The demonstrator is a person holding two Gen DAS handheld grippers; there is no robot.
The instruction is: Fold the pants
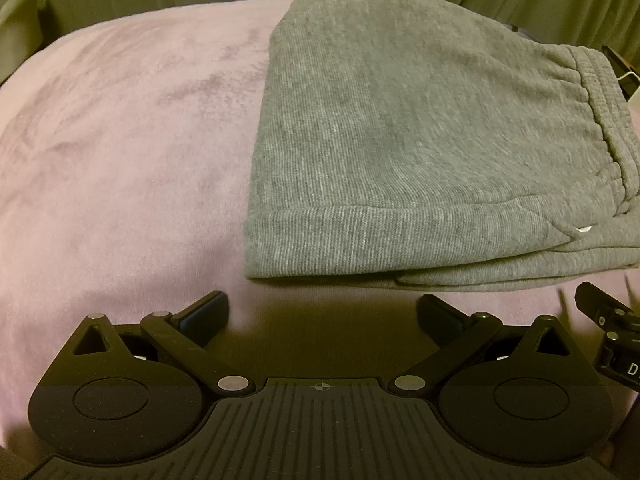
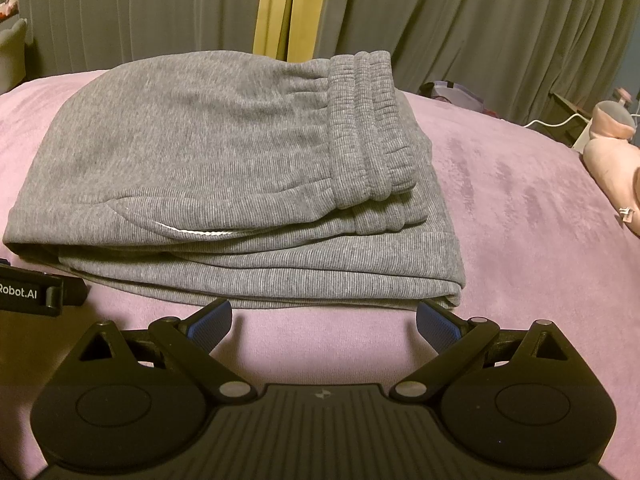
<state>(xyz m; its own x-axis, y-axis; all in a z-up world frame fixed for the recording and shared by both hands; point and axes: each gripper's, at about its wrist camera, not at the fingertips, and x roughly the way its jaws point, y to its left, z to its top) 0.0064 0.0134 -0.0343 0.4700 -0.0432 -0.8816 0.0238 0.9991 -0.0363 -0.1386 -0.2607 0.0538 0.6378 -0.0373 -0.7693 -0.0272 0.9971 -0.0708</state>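
Left gripper (image 1: 322, 316): bottom centre of the left wrist view. Jaws spread wide, nothing between them, nothing held. Fingertips hover just short of the near edge of the pants (image 1: 384, 152), apart from the cloth; dark shadow falls on the blanket (image 1: 120, 160) between the fingers.

Right gripper (image 2: 324, 322): bottom centre of the right wrist view. Jaws spread wide, empty. Blue pads (image 2: 434, 326) face inward. The right-hand fingertip sits just beside the near right corner of the pants (image 2: 224, 152); whether it touches cannot be told. The left-hand fingertip lies just below the near hem.

Each gripper shows partly in the other's view: the right gripper (image 1: 612, 332) at the lower right edge of the left view, the left gripper (image 2: 36, 292) at the lower left edge of the right view, with lettering "Robot.AI".

Pants: grey knit, folded into a compact stacked rectangle, several layers visible along the near edge. Ribbed elastic waistband (image 2: 368, 128) lies on top toward the right side. Pants rest flat on the blanket, centre of the right view, upper right of the left view.

Blanket: pink-lilac plush, covers the whole surface.

Pink soft toy (image 2: 612, 148): right edge of the right view, on the blanket, well apart from the pants.

Curtain (image 2: 480, 20): grey-green, pleated, across the background; a yellow strip (image 2: 276, 8) shows at a gap, upper centre.
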